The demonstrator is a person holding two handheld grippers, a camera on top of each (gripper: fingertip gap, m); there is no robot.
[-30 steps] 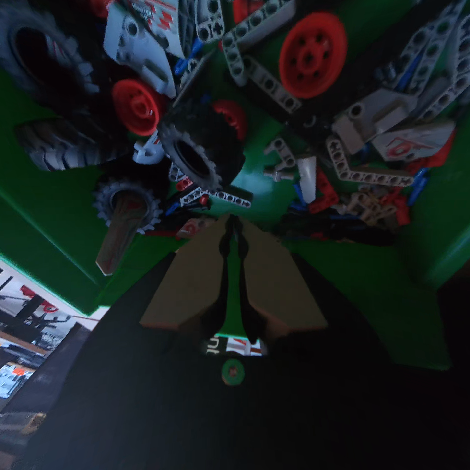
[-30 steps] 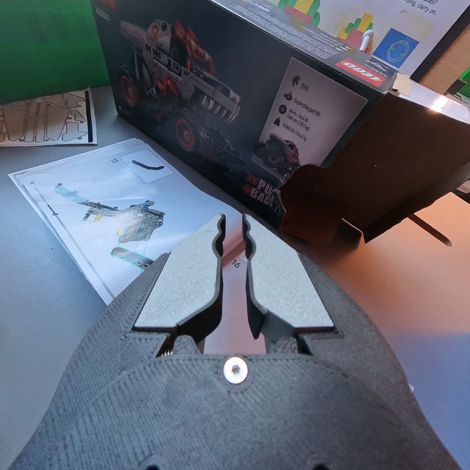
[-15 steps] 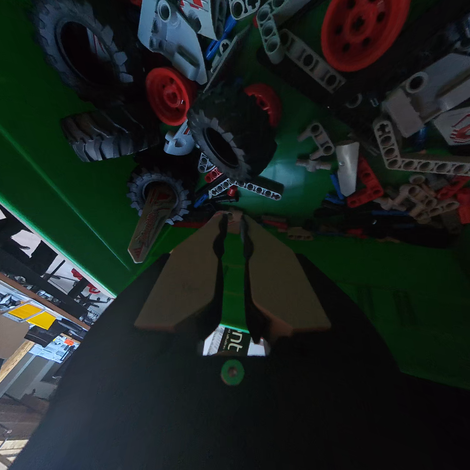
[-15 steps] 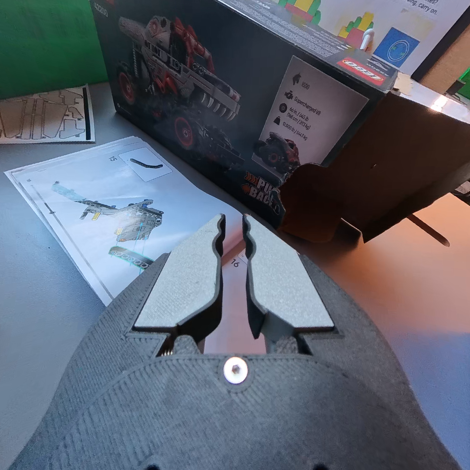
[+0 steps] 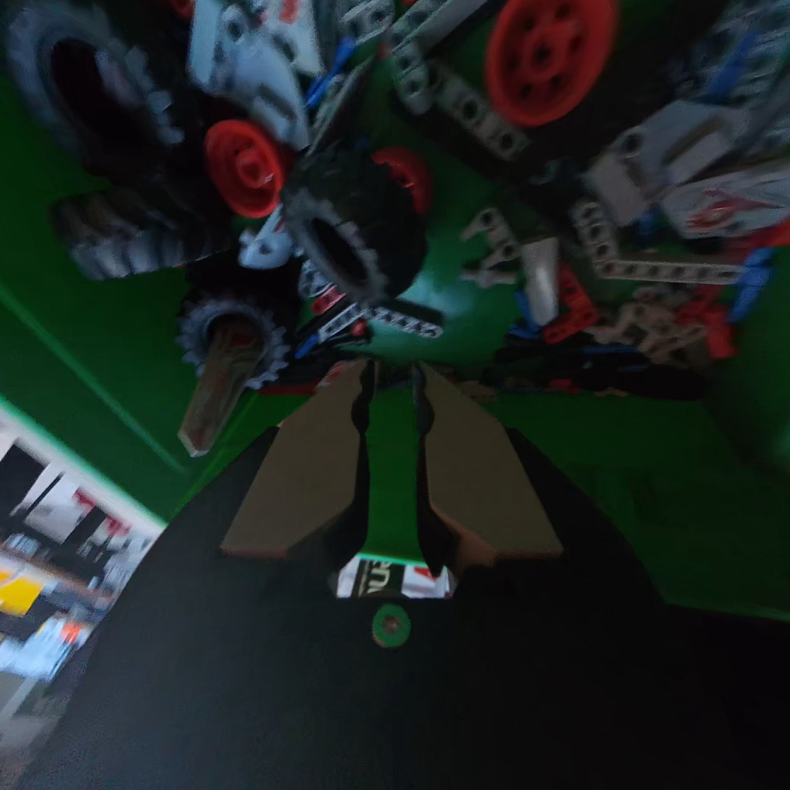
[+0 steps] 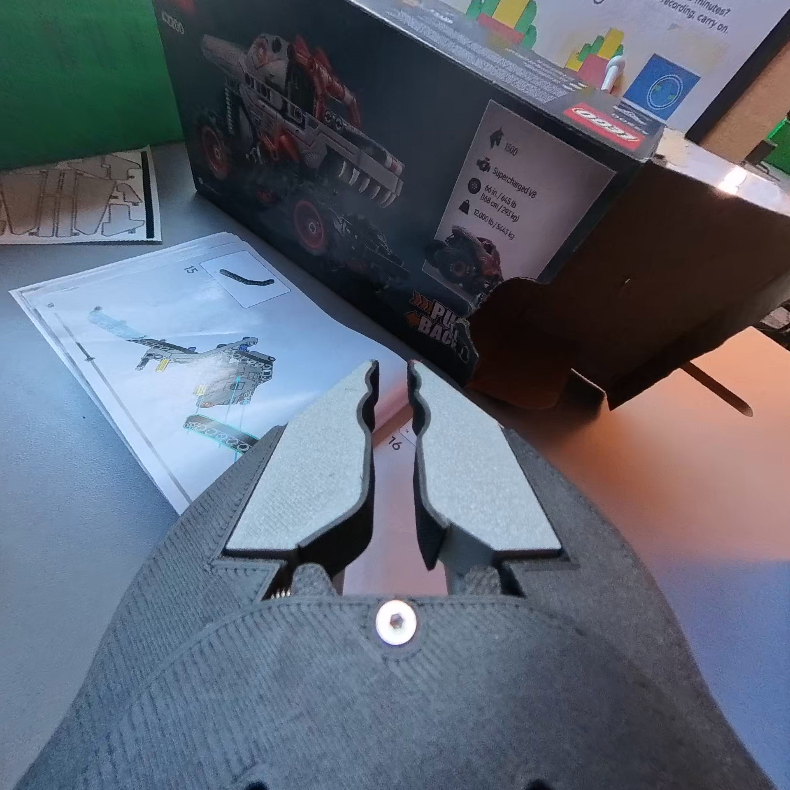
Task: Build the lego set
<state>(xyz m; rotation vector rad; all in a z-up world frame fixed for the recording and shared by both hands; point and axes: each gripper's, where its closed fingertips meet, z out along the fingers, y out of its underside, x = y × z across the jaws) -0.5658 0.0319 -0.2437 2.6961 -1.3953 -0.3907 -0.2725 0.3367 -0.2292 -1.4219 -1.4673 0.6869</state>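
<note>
— Lego parts are lying heaped in the green bin; my left gripper is hanging just over them, jaws slightly parted, gripping nothing.

— And the right?

— My right gripper is hovering over the instruction booklet beside the box, narrowly parted, empty.

Looking like some workshop or lab: grey table, printed poster behind, cluttered shelving blurring past.
</note>
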